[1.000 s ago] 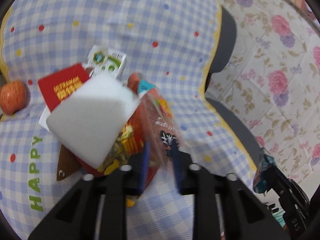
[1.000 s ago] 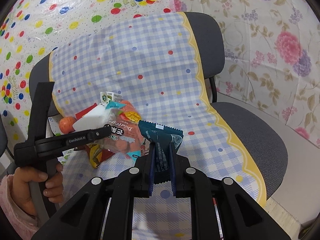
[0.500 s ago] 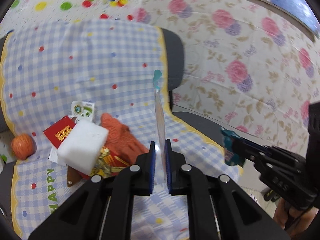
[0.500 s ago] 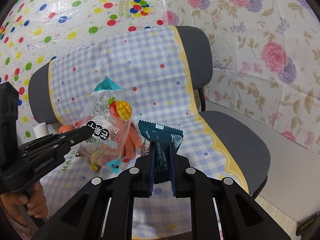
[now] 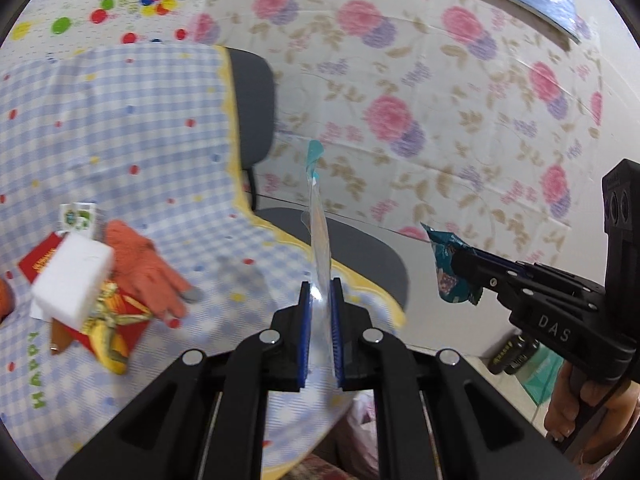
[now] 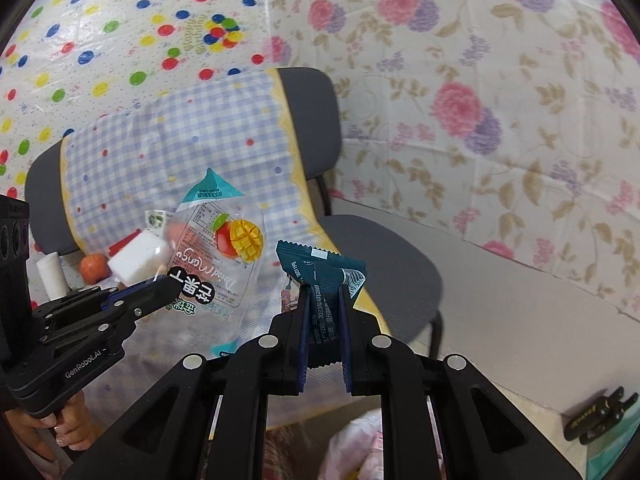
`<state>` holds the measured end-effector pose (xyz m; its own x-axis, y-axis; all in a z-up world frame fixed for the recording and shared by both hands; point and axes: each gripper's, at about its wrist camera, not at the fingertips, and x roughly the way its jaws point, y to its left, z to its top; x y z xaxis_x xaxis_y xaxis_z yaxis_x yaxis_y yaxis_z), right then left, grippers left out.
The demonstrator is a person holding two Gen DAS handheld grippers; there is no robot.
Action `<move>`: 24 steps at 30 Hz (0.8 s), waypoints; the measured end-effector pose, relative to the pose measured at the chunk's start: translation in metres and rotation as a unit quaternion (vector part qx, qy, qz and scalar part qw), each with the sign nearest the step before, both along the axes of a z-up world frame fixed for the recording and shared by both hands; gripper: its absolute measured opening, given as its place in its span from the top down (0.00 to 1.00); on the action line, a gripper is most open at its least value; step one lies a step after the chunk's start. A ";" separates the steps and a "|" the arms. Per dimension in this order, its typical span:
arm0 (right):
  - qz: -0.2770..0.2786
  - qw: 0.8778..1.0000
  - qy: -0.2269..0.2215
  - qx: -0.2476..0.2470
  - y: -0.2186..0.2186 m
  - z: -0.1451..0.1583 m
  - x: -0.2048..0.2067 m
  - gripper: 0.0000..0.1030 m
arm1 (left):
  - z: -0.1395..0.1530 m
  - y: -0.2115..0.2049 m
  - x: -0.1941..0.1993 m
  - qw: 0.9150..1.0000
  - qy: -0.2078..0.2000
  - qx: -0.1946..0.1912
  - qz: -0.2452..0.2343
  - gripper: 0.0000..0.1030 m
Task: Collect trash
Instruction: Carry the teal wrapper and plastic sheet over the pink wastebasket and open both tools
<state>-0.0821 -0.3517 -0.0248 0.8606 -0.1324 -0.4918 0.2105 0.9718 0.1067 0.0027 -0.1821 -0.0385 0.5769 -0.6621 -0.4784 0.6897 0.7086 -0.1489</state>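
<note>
A clear dried-mango bag (image 6: 218,248) is clamped edge-on in the left gripper (image 5: 320,300). A teal wrapper (image 6: 324,280) is pinched in the right gripper (image 6: 324,304), right of the checked-cloth chair (image 6: 312,112).

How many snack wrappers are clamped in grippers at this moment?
2. The clear dried mango bag is in the left gripper; the teal wrapper is in the right gripper. Others may lie hidden on the chair.

The dried mango bag (image 6: 218,256) was lifted off the pile on the checked cloth (image 5: 120,128) by the left hand-held gripper (image 5: 319,300), whose jaws had just been closing on it. The teal wrapper (image 6: 324,280) was carried up and away from the chair (image 6: 380,256) by the right hand-held gripper (image 6: 324,300).
</note>
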 end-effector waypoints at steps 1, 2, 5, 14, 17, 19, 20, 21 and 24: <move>-0.006 1.000 0.002 0.000 -0.004 -0.001 -0.004 0.86 | -0.001 -0.004 -0.003 1.000 0.001 0.000 -0.007 0.93; -0.016 1.000 0.005 0.000 -0.009 -0.003 -0.012 0.86 | -0.004 -0.010 -0.007 1.000 0.003 0.000 -0.017 0.93; -0.044 0.999 0.014 -0.006 -0.022 -0.009 -0.031 0.86 | -0.010 -0.025 -0.018 0.999 0.003 0.000 -0.042 0.93; -0.112 0.992 0.060 0.001 -0.058 -0.040 -0.076 0.84 | -0.038 -0.073 -0.051 0.993 0.021 0.012 -0.118 0.93; -0.126 0.989 0.076 0.014 -0.068 -0.055 -0.084 0.84 | -0.049 -0.087 -0.057 0.990 0.030 0.019 -0.138 0.93; -0.132 0.987 0.084 0.027 -0.074 -0.065 -0.088 0.84 | -0.055 -0.095 -0.059 0.988 0.036 0.024 -0.147 0.93; -0.134 0.987 0.086 0.030 -0.075 -0.068 -0.089 0.84 | -0.060 -0.099 -0.058 0.987 0.042 0.027 -0.150 0.93; -0.137 0.986 0.087 0.034 -0.077 -0.072 -0.090 0.84 | -0.063 -0.102 -0.058 0.987 0.046 0.030 -0.151 0.93; -0.141 0.985 0.089 0.044 -0.083 -0.080 -0.092 0.82 | -0.072 -0.111 -0.058 0.986 0.052 0.039 -0.155 0.93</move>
